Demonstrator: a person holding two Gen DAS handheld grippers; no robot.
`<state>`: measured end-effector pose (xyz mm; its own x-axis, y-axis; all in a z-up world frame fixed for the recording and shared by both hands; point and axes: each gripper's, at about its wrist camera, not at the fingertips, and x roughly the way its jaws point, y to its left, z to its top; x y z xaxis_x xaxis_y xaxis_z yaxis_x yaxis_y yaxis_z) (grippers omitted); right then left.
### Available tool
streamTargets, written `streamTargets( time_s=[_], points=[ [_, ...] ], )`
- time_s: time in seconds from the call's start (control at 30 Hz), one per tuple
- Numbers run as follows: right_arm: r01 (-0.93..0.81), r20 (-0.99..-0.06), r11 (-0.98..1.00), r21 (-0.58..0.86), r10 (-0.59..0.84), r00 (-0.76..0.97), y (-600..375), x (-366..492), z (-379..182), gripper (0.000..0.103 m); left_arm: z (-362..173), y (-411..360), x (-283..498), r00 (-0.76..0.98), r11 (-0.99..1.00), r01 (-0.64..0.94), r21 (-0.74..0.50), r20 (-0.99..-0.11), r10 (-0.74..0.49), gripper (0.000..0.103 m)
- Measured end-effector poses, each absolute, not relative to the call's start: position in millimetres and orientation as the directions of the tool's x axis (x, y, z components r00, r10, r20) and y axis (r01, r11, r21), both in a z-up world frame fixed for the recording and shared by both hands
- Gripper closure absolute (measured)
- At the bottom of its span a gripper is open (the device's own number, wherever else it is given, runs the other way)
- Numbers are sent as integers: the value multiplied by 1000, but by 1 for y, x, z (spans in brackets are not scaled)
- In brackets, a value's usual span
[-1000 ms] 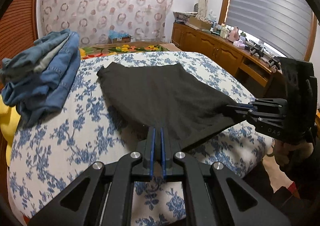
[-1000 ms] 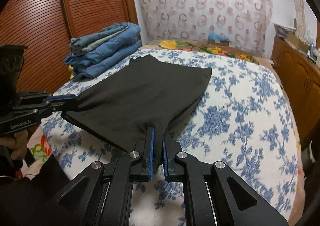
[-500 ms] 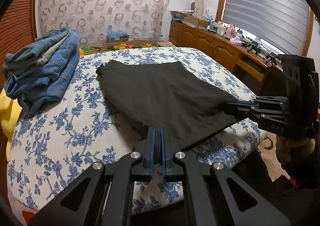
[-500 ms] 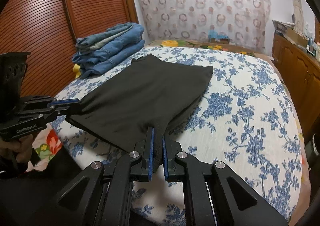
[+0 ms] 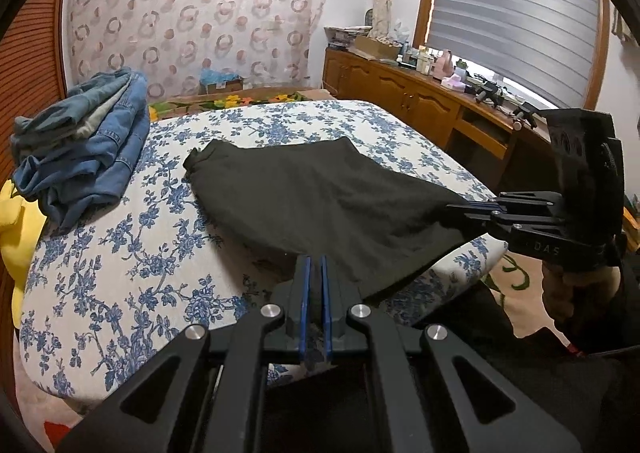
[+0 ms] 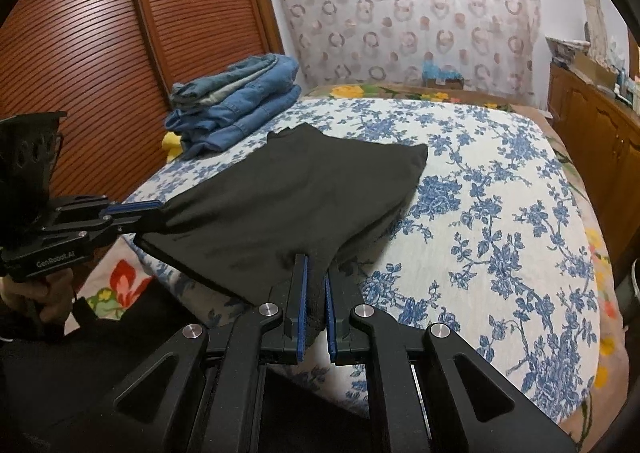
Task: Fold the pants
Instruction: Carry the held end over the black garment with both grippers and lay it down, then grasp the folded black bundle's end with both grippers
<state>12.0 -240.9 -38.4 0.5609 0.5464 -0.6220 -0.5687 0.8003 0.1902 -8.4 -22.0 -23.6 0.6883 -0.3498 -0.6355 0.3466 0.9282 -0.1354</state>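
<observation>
Both of my grippers have drawn back toward the near edge of the bed since a second ago, and the pants have slid with them, so more of the flowered cover shows beyond the far hem.

Nearest to me, my left gripper pinches one near corner of the pants, the blue pads pressed together on the black cloth. My right gripper pinches the other near corner, a thick wad of fabric bunched between its pads (so they stand a little apart). Each gripper shows in the other's view, off to the side, with a hand under it.

Between the two grips the near hem hangs stretched just off the edge of the bed, lifted clear of the cover. Beyond that the pants lie flat across the middle of the bed, folded to a broad dark panel, the far edge resting on the cover.

Farther back, at the far left side of the bed, sits a pile of jeans, well apart from the pants, with something yellow below it. Behind the bed hangs a curtain with ring patterns; a wooden cabinet runs along the right wall under a blind.
</observation>
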Motion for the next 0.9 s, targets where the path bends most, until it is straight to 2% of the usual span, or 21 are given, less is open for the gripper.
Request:
streamTargets(
  time_s=[0.33, 0.6, 0.9],
  points=[
    [-550, -586, 805, 222, 561, 584, -239, 42, -28, 98, -13, -19, 23, 699, 930, 343, -133, -624, -348, 101],
    [-528, -563, 828, 187, 531, 633, -229, 86, -17, 98, 1, -12, 75, 730, 947, 305, -103, -613, -302, 101],
    [-514, -602, 839, 176, 505, 619, -217, 119, -37, 98, -16, -3, 103, 711, 959, 260, -109, -651, -267, 96]
  ],
)
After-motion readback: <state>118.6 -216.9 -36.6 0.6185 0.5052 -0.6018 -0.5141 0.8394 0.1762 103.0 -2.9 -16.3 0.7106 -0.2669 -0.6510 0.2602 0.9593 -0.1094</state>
